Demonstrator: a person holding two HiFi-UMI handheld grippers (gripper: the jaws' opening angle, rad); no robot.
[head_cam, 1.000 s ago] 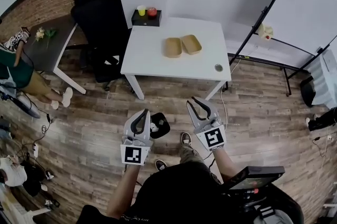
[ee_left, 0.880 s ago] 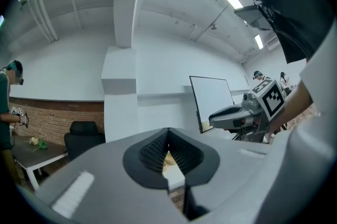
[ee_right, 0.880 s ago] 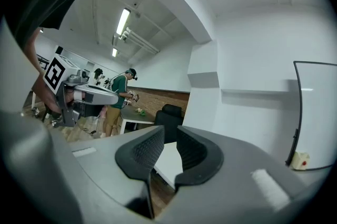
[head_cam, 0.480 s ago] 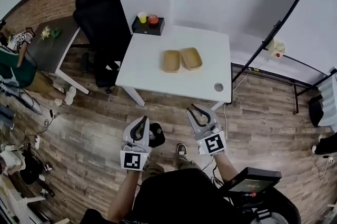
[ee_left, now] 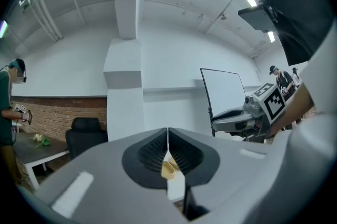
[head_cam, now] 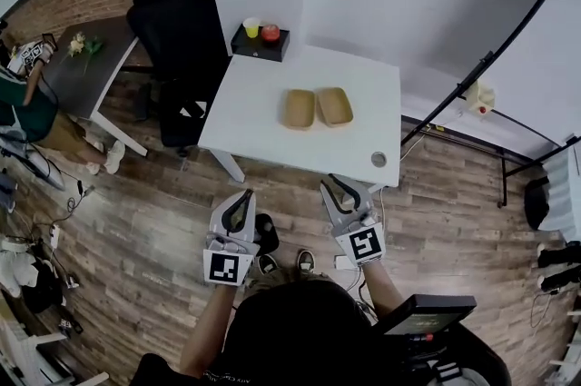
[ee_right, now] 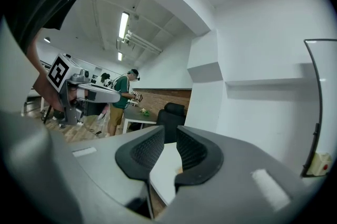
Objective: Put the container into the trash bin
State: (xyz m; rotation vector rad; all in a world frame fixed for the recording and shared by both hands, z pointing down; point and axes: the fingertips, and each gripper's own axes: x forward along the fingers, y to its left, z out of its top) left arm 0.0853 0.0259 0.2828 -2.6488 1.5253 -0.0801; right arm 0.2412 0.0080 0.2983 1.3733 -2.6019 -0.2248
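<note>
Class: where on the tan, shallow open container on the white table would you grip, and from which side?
Probably the near rim of the tan container, one jaw inside, one outside, coming from the near side of the white table. Its two shallow trays lie open and flat, so only the thin rim offers a hold.

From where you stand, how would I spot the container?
Find the white table by the white wall. Near its middle lies the container, two shallow tan trays side by side. It alone is tan; the grey disc near the corner is small.
</note>
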